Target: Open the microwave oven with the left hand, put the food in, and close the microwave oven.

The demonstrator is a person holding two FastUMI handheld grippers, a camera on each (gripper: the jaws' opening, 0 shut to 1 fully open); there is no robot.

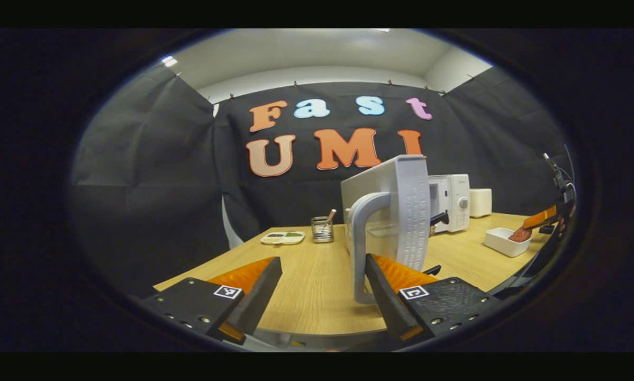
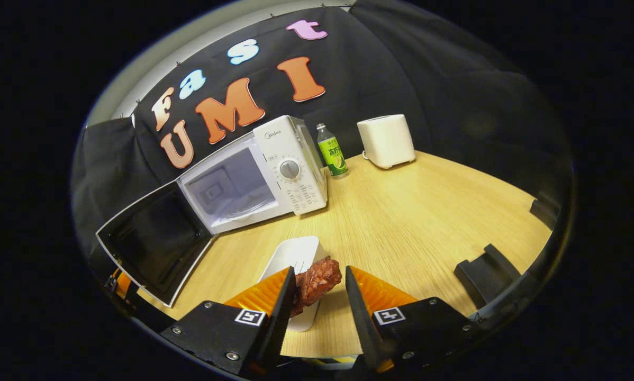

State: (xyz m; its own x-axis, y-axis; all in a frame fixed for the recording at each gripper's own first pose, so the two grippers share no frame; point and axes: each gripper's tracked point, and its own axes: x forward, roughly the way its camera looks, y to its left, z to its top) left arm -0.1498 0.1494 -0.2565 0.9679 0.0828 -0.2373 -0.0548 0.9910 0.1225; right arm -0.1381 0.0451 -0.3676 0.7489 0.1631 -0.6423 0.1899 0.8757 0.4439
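The white microwave (image 2: 290, 169) stands at the back of the wooden table with its door (image 2: 153, 243) swung wide open and its cavity (image 2: 232, 185) bare. In the left gripper view the door (image 1: 396, 211) shows edge-on, and its grey handle (image 1: 362, 238) hangs just inside the right finger of my open left gripper (image 1: 322, 286). My right gripper (image 2: 319, 280) is shut on a red-brown piece of food (image 2: 317, 283), held just above a white dish (image 2: 296, 254). The left gripper view also shows this right gripper (image 1: 534, 222) and the food (image 1: 521, 234) over the dish (image 1: 507, 242).
A green bottle (image 2: 332, 151) and a white box-shaped appliance (image 2: 387, 140) stand to the right of the microwave. A metal cup of utensils (image 1: 322, 230) and a small palette dish (image 1: 282, 238) sit at the far left. Black holders (image 2: 486, 272) are fixed at the table's right edge.
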